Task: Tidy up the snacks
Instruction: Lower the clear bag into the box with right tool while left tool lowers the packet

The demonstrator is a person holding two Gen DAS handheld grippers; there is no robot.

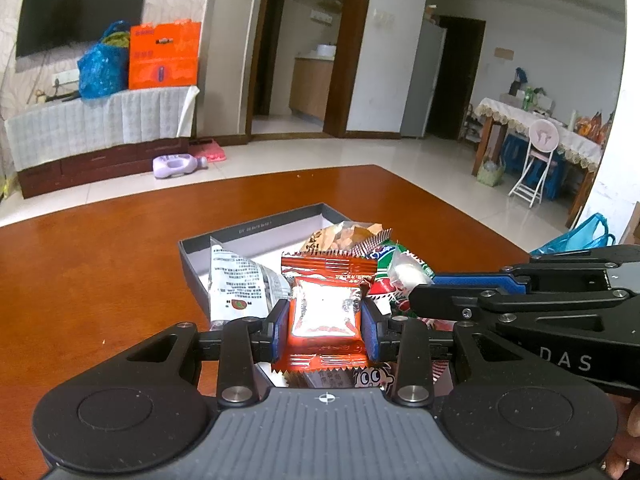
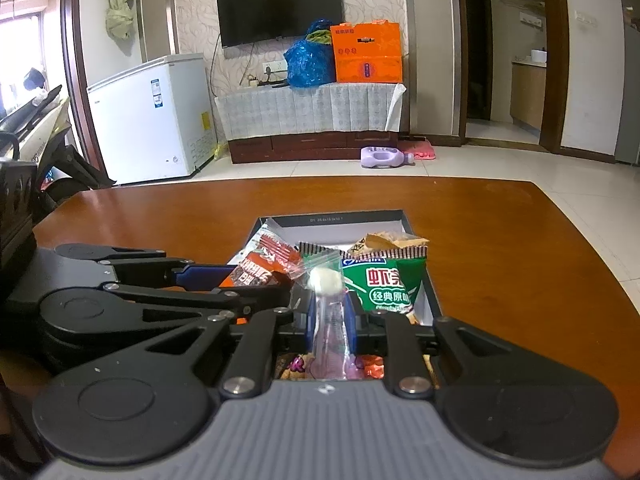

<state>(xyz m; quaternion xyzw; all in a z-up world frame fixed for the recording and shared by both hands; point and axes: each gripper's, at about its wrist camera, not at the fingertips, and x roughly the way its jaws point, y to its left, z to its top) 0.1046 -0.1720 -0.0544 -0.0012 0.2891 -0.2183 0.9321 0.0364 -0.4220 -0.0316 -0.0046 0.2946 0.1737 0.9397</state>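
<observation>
A shallow dark box (image 1: pixel 256 232) (image 2: pixel 352 216) with a white inside stands on the wooden table and holds several snack packets. My left gripper (image 1: pixel 325 325) is shut on an orange-red snack packet (image 1: pixel 325 312), held over the box's near end. My right gripper (image 2: pixel 329 326) is shut on a clear wrapped candy (image 2: pixel 326 280) with a white round piece at its top, also over the box. A green shrimp-cracker bag (image 2: pixel 384 284) (image 1: pixel 386 266) lies in the box beside it, along with a white packet (image 1: pixel 236 280) and a tan packet (image 1: pixel 344 234). Each gripper shows from the side in the other's view.
The brown table (image 1: pixel 100 264) (image 2: pixel 520 248) spreads around the box on all sides. Beyond its far edge is tiled floor with a purple bottle (image 2: pixel 384 157), a cloth-covered TV cabinet (image 2: pixel 312 112), a white chest freezer (image 2: pixel 156 120) and a dining table with a folding chair (image 1: pixel 536 160).
</observation>
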